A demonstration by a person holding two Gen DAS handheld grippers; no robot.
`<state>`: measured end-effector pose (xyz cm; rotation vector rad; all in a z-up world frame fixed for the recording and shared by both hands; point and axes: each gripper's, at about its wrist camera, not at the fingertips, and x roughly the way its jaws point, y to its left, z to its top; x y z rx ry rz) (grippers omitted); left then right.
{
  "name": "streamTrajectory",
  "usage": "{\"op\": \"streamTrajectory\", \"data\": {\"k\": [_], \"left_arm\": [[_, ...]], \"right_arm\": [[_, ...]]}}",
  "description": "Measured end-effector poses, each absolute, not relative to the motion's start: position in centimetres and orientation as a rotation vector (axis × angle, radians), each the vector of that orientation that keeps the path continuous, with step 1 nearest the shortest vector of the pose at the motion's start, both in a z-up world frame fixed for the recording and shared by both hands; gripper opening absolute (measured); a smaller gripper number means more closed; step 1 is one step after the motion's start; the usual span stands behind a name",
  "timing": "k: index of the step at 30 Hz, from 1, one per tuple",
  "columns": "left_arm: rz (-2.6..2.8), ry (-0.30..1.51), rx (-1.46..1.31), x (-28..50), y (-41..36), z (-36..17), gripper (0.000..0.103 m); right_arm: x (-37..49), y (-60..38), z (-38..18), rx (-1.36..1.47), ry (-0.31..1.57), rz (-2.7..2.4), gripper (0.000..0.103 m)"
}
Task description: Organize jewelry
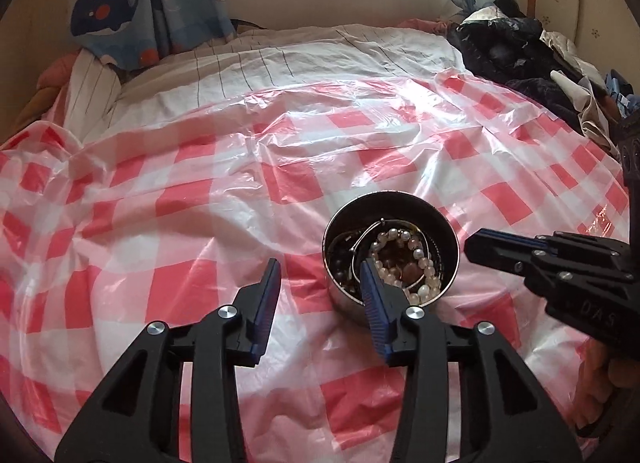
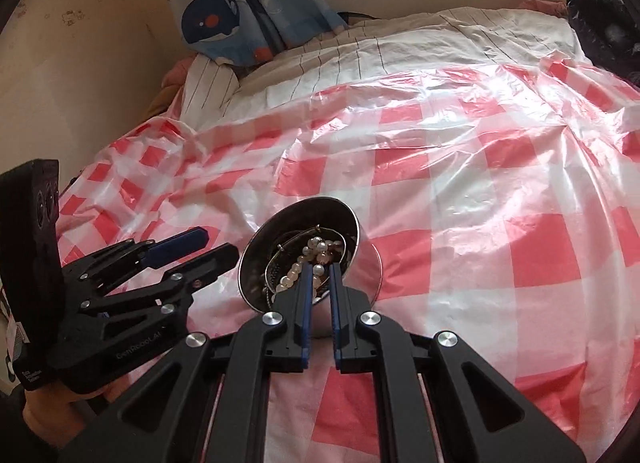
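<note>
A round metal bowl (image 1: 448, 231) sits on the red-and-white checked plastic sheet (image 1: 240, 167). It holds a pearl bracelet (image 1: 424, 263), a thin metal bangle and darker beads. My left gripper (image 1: 320, 267) is open and empty; its right finger overlaps the bowl's near left rim. My right gripper (image 2: 321, 265) is narrowly open at the bowl's (image 2: 344, 215) near edge, its tips by the pearl bracelet (image 2: 292, 275); nothing is clearly clamped. The right gripper also shows in the left wrist view (image 1: 480, 243), to the right of the bowl.
The sheet lies over a bed with a striped white duvet (image 1: 280, 59). Whale-print curtains (image 1: 120, 11) hang at the back. A pile of dark clothes (image 1: 520, 47) lies at the far right. The left gripper shows at the left of the right wrist view (image 2: 212, 245).
</note>
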<state>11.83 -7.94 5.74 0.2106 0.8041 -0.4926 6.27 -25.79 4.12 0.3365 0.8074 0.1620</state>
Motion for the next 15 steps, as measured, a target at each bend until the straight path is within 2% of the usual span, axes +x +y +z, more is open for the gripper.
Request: {"op": "streamTrajectory", "data": {"k": [2,3,5,10,12,15], "left_arm": [[-0.479,0.797,0.232,10.6,-7.4,6.1,0.042],[-0.471,0.795,0.239,9.8,-7.0,6.2,0.045],[-0.453,0.790,0.252,8.2,-6.3,6.3,0.051],[-0.413,0.782,0.272,4.7,-4.7,6.1,0.066],[-0.401,0.772,0.274,3.5,-4.4,6.1,0.074],[-0.392,0.757,0.277,2.1,-4.1,6.1,0.082]], "right_arm": [[4.8,-25.8,4.7,0.331,0.790,0.154,0.014],[3.6,-25.7,4.8,0.319,0.781,0.142,0.024],[1.7,-25.5,4.6,0.304,0.777,0.124,0.031],[-1.5,-24.8,3.1,0.289,0.816,0.094,0.032],[-2.5,-24.4,2.8,0.273,0.819,0.077,0.039],[-3.6,-23.9,2.4,0.248,0.817,0.050,0.043]]}}
